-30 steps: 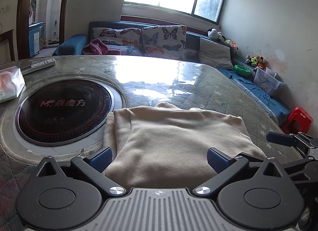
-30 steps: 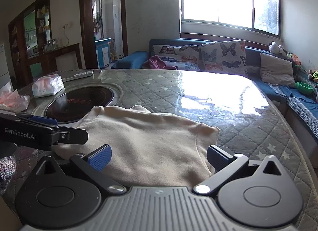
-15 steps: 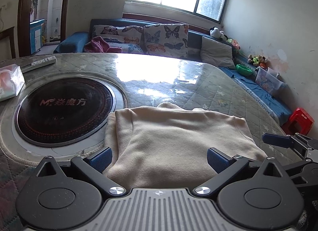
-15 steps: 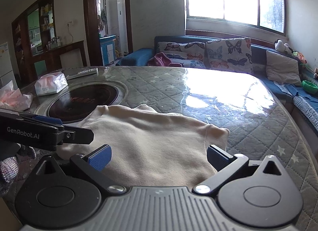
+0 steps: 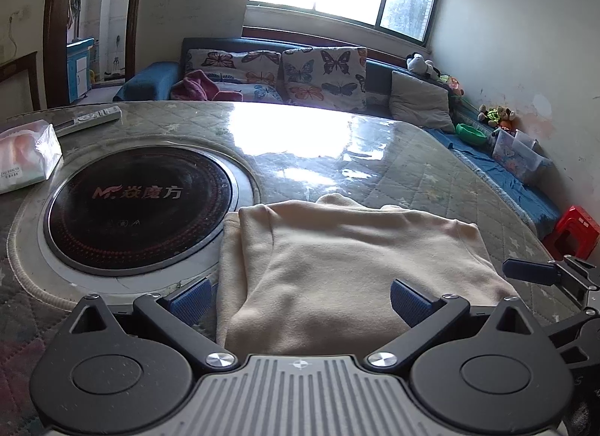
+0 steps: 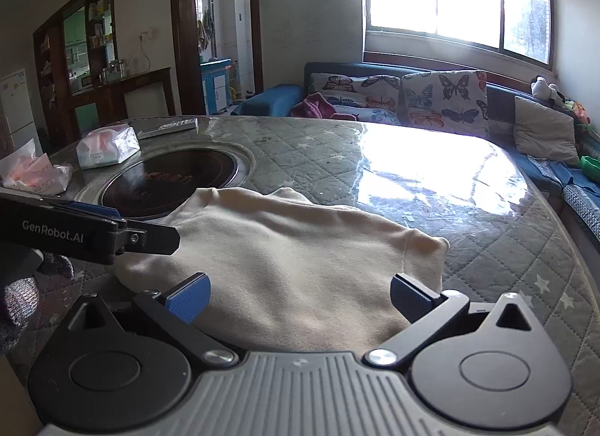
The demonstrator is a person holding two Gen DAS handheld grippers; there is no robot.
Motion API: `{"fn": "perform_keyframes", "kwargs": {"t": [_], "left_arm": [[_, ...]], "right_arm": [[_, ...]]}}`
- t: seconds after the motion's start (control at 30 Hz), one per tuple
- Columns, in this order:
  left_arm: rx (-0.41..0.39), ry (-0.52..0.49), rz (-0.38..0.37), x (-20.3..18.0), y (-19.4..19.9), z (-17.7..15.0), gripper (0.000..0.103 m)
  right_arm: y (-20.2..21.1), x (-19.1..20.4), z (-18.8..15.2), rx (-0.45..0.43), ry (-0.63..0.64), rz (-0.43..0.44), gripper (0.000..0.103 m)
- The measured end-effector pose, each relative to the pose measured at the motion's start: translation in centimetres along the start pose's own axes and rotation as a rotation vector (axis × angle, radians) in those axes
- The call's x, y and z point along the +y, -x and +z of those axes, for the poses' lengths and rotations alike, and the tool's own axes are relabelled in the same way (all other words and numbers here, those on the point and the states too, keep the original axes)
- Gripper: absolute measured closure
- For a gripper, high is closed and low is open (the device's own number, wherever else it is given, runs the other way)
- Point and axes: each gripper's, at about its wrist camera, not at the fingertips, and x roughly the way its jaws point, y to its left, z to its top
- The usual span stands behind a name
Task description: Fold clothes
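Left tongs and right tongs, both spread wide and empty, sit at lower centre of each frame. The cream fleece garment, partly folded, lies directly ahead on the quilted glass-covered tabletop, long axis crosswise, equally near both.

Fleecy matt garment, glossy tabletop

both cameras pulled back and up slightly from the cream garment, more table showing beyond it
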Motion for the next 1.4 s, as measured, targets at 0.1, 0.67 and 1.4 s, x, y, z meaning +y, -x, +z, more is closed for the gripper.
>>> {"fn": "perform_keyframes", "kwargs": {"t": [0.1,0.67,1.4], "left_arm": [[0.003,0.002,0.009,0.4,-0.1,-0.1,0.0],[0.039,0.072,0.072,4.0,-0.8,0.1,0.0],[0.041,0.275,-0.006,9.1,-0.3,0.2,0.006]], "right_arm": [[0.0,0.2,0.0,0.007,0.009,0.011,0.0],[-2.0,5.7,2.1,0.05,0.27,0.163,0.004],[-5.6,12.6,2.5,0.122,0.584,0.247,0.063]]}}
